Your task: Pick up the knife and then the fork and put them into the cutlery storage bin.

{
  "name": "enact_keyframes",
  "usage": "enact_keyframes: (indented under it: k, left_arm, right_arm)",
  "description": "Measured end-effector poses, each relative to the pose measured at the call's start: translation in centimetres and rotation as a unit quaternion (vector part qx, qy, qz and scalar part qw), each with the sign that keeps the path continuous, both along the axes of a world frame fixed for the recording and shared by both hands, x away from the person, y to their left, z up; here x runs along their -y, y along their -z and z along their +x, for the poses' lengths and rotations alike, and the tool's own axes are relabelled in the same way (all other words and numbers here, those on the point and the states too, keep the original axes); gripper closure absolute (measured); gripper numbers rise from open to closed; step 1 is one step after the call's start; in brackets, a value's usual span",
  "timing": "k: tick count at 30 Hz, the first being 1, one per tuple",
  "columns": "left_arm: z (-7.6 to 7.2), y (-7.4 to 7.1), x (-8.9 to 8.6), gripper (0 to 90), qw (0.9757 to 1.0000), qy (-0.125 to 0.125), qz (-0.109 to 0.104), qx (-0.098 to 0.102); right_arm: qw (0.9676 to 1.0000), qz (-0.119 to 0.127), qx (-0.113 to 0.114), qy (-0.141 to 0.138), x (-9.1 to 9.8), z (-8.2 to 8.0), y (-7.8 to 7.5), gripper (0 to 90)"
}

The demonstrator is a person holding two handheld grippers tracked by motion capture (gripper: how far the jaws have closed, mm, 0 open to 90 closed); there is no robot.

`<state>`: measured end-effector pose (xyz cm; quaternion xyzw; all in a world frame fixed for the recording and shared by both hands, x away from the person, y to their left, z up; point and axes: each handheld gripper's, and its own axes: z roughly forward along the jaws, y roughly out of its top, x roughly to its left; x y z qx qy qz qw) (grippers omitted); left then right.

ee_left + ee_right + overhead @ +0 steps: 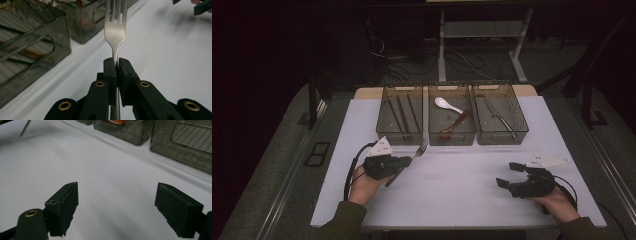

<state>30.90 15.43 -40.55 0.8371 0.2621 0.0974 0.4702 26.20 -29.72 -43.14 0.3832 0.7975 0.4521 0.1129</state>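
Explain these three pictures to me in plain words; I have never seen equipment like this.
A person sits at a white table holding a hand-held two-jaw gripper in each hand. The high view looks down from above; the other two pictures come from cameras riding on the grippers. The left gripper is shut on a metal fork, tines pointing away. The right gripper rests open, holding nothing. Three clear bins stand in a row at the back: dark sticks in the left one, a white spoon and a reddish spoon in the middle, metal cutlery at right.

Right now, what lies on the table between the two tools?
Nothing: in the high view the white table is bare between the left tool holding the fork and the right tool.
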Motion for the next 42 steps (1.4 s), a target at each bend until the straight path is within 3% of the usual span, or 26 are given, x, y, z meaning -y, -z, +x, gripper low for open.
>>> enact_keyframes:
  k: [9,14,27,35,42]
  left_arm:
    - [-0.7,-1.0,1.3,84.3,0.9997,0.002,-0.024,0.009]
    - [-1.1,-1.3,2.3,84.4,0.9996,-0.001,-0.028,0.01]
    - [-1.6,-1.5,6.3,84.4,0.9992,0.012,-0.03,0.023]
    - [-1.4,-1.5,8.9,84.4,0.999,0.019,-0.03,0.028]
    - [-1.6,-1.3,10.8,84.4,0.9989,0.021,-0.021,0.036]
  right_arm:
    - [0.9998,0.013,-0.009,-0.013,-1.2,0.9,-1.2,15.0]
    - [0.9995,0.01,0.0,-0.029,-2.3,1.2,-2.4,15.7]
    - [0.9979,0.052,-0.001,-0.038,-5.1,3.1,-4.4,36.8]
    - [0.995,0.086,0.004,-0.05,-6.7,4.1,-5.3,45.7]
    - [0.9919,0.113,-0.007,-0.058,-7.7,4.8,-5.4,52.3]
